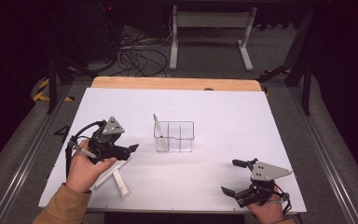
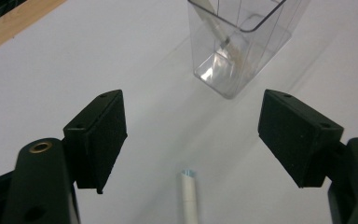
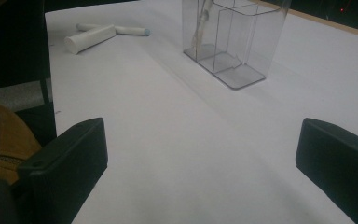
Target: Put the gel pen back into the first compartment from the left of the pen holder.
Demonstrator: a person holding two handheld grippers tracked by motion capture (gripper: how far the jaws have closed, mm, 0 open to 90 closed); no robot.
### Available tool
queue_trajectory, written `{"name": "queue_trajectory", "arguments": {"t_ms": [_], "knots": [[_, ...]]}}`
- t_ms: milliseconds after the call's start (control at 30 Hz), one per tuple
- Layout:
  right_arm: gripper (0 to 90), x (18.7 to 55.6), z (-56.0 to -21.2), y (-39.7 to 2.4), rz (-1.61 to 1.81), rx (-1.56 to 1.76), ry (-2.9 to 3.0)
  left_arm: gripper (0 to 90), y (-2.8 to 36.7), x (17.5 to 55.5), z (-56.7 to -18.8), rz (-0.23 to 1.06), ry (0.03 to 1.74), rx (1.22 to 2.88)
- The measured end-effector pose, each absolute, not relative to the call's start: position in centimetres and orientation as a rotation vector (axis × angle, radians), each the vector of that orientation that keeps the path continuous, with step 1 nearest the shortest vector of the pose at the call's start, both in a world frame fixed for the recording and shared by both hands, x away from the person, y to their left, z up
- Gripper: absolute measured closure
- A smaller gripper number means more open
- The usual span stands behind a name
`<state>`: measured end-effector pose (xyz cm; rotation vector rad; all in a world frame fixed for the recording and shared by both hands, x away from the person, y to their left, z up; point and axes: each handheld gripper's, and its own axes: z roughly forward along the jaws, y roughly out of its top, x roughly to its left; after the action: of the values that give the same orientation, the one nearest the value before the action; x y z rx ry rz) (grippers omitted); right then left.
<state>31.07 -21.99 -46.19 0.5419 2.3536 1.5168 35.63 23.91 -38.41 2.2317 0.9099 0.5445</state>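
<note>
White tube (image 2: 188,196) lies on the table between the left gripper's (image 2: 191,135) wide-apart, empty jaws. Risk: a slanted closing rolls it away. Right gripper (image 3: 200,158) idles, jaws apart.

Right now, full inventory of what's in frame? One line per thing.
Clear plastic divided organiser box: 1, transparent, upright at the middle of the table.
Slim white stick: 1, white, leaning in the box's left compartment.
White cylindrical tubes: 2, white, lying crossed on the table under the left tool.
White table cover: 1, white, over the tabletop.
Wooden table edge: 1, light brown, far side.
White metal frame: 1, white, on the floor beyond the table.
Black cables: a tangle, black, floor behind the table.
Left tool: 1, black, jaws open above the tubes.
Right tool: 1, black, jaws open, near right corner.
</note>
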Motion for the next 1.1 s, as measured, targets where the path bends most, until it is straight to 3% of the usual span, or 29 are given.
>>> {"name": "queue_trajectory", "arguments": {"t_ms": [800, 1100], "knots": [[2.7, 31.0, -46.2, -22.0, 1.517, 0.538, 2.357, 24.5, 24.8, 35.6, -40.6, 0.515, 0.993, 2.281], [2.7, 31.0, -46.2, -22.0, 1.518, 0.536, 2.357, 32.9, 25.1, 36.4, -41.6, 0.437, 1.097, 2.329]]}}
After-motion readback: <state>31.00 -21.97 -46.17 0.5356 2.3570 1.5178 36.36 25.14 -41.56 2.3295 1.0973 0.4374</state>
